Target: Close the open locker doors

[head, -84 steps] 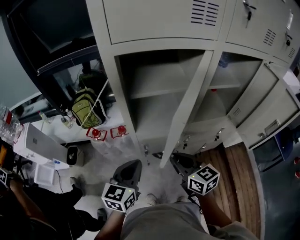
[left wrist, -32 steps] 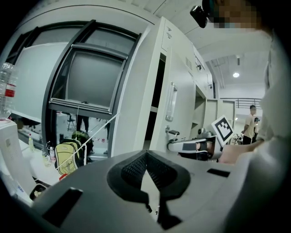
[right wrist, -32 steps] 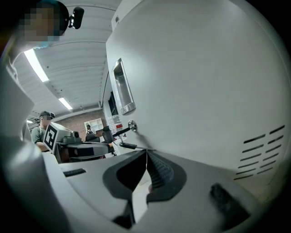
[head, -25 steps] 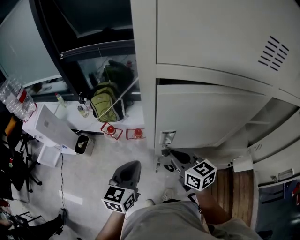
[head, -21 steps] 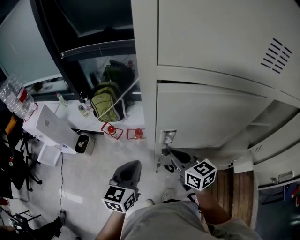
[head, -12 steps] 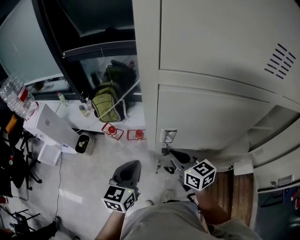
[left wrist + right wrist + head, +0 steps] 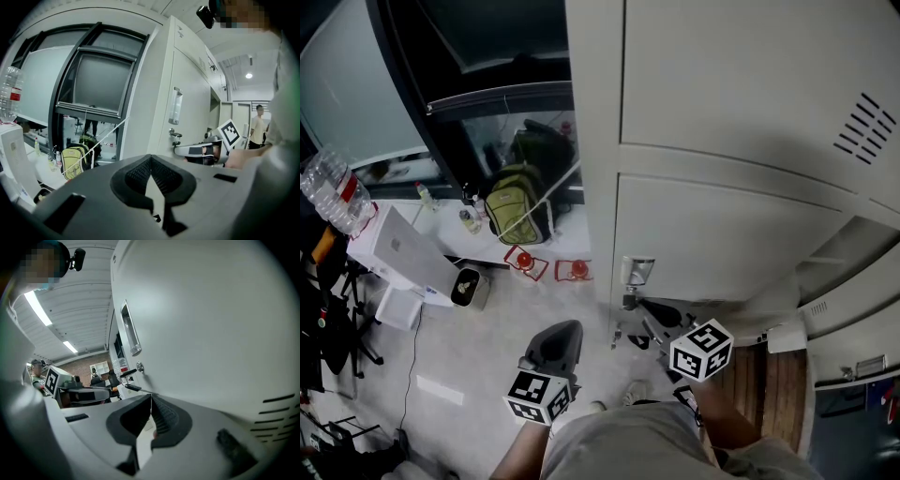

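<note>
The grey lower locker door lies flush in its frame, with a recessed handle and a keyed lock at its left edge. My right gripper is shut and empty, its tips just below that lock; the door, handle and key fill the right gripper view above the gripper. My left gripper hangs shut and empty over the floor, left of the locker. In the left gripper view the gripper faces the door from the side.
To the right another locker compartment stands open. A green backpack, two red stands, a white box and water bottles sit on the floor at the left. Wooden flooring lies at lower right.
The lower left door, wide open 3.4 s ago, has swung shut; the last gap along its top edge has closed. Both grippers have kept their places.
</note>
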{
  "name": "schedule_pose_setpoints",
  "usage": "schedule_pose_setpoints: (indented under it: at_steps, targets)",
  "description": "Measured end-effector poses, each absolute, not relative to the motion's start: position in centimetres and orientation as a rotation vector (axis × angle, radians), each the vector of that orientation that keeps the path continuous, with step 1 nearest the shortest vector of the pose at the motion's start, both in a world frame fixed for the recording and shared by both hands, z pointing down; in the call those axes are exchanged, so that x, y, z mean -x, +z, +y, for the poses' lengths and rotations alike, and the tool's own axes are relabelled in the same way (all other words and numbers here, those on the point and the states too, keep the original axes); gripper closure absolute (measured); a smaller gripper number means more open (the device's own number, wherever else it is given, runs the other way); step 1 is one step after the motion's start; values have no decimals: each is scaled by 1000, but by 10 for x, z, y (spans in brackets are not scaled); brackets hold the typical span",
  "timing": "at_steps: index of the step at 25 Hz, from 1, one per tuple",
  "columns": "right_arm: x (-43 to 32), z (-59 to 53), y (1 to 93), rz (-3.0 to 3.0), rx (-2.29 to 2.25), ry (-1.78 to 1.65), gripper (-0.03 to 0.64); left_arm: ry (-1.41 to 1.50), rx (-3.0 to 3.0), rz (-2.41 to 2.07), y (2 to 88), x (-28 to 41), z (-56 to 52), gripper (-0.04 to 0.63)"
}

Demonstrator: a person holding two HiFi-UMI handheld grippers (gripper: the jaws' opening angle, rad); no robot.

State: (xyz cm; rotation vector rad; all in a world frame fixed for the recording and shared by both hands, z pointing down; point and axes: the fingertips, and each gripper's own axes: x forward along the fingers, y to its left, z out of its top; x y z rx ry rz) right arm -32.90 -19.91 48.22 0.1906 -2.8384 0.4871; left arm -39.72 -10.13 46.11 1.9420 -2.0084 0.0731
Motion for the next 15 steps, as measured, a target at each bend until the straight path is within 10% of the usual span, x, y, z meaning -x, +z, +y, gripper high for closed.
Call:
schedule_pose_setpoints:
  at_steps: [15]
  targets:
    - [317, -195, 485, -2830, -241, 506, 589, 94, -1979, -1973, 462, 386, -98, 581]
